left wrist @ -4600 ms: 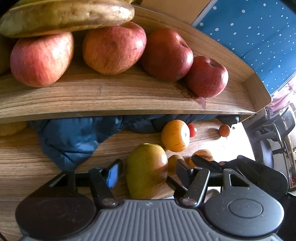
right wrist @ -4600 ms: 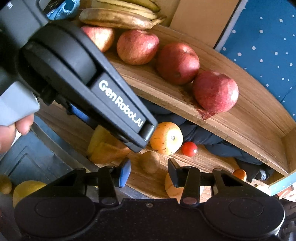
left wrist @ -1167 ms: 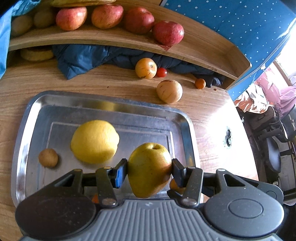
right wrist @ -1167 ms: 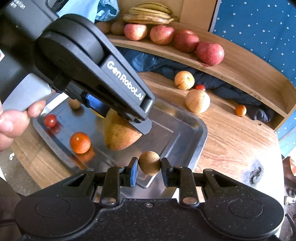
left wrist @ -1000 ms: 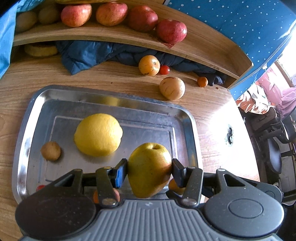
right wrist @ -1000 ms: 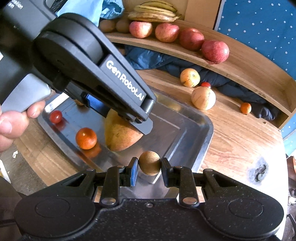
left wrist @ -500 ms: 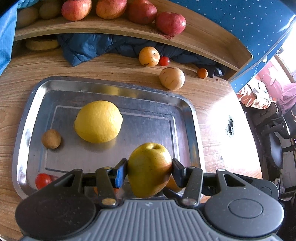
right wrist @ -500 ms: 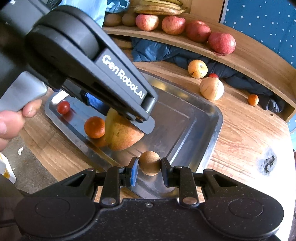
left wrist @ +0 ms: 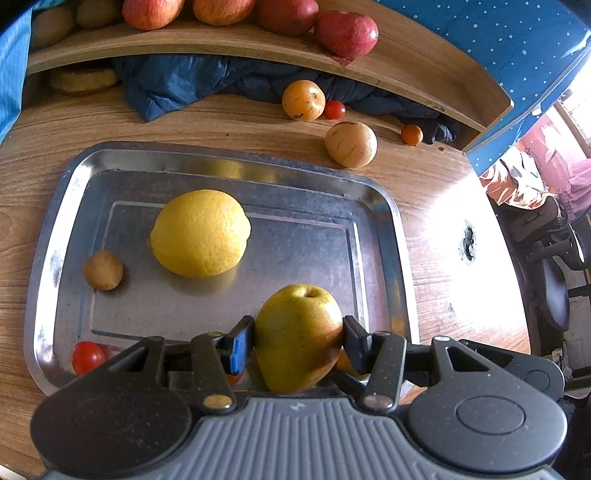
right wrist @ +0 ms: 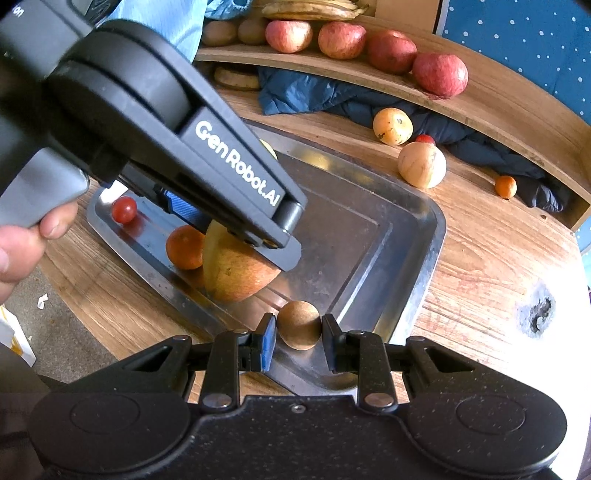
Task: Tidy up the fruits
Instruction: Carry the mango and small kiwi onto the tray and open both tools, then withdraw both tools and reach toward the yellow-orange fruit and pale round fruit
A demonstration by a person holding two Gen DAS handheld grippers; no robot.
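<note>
My left gripper (left wrist: 295,343) is shut on a yellow-green pear (left wrist: 299,336), held over the near edge of a steel tray (left wrist: 388,221). In the right wrist view the pear (right wrist: 236,273) hangs low beside a tangerine (right wrist: 184,247); I cannot tell whether it touches the tray. My right gripper (right wrist: 298,332) is shut on a small brown round fruit (right wrist: 298,325) above the tray's near rim (right wrist: 424,258). A lemon (left wrist: 201,232), another small brown fruit (left wrist: 103,270) and a cherry tomato (left wrist: 88,357) lie in the tray.
Beyond the tray, on the wooden table, lie a yellow-orange fruit (left wrist: 303,100), a cherry tomato (left wrist: 334,109), a tan round fruit (left wrist: 351,144) and a tiny orange (left wrist: 412,134). A blue cloth (left wrist: 184,85) lies under a curved shelf with red apples (left wrist: 347,33). A hand (right wrist: 22,243) holds the left gripper.
Since the earliest frames both grippers have closed on their fruit by the blue cloth and carried them back over the tray. Over the last second they have barely shifted.
</note>
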